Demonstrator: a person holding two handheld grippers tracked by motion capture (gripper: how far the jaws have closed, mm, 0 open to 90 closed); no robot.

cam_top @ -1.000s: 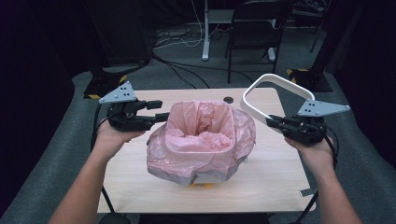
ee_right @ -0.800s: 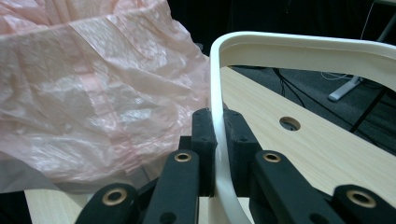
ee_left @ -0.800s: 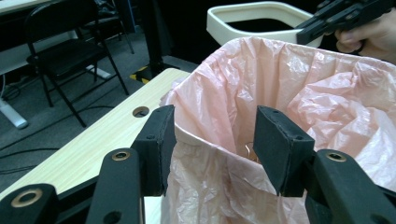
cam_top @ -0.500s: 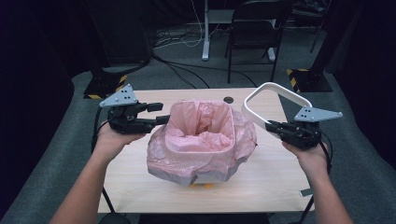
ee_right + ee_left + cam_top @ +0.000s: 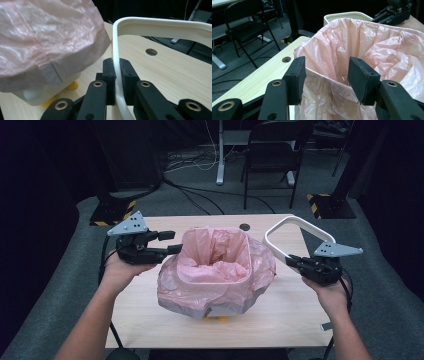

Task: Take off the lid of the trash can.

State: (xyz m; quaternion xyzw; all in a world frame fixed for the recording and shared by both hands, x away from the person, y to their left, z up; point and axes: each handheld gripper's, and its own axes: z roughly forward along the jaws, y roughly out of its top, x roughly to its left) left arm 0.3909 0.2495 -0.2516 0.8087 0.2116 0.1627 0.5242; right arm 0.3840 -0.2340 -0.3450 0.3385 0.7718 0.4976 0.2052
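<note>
A small bin lined with a pink plastic bag (image 5: 215,265) stands in the middle of the wooden table (image 5: 150,320). My left gripper (image 5: 172,242) is open at the bin's left side. In the left gripper view its jaws (image 5: 327,72) straddle the bag's rim (image 5: 374,45) without closing on it. My right gripper (image 5: 291,261) is shut on a white rounded ring frame (image 5: 266,241), held tilted in the air to the right of the bin. In the right gripper view the ring (image 5: 160,27) passes between the shut jaws (image 5: 117,72), beside the bag (image 5: 50,32).
The bag's loose edge drapes over the bin's grey-white body (image 5: 32,95), with something yellow (image 5: 72,86) under it. A round hole (image 5: 244,226) lies in the table's far edge. A black chair (image 5: 272,150) and cables stand on the floor beyond.
My right gripper has brought the white ring lower and nearer to the person, closer to the bin's right side. The left gripper has barely moved.
</note>
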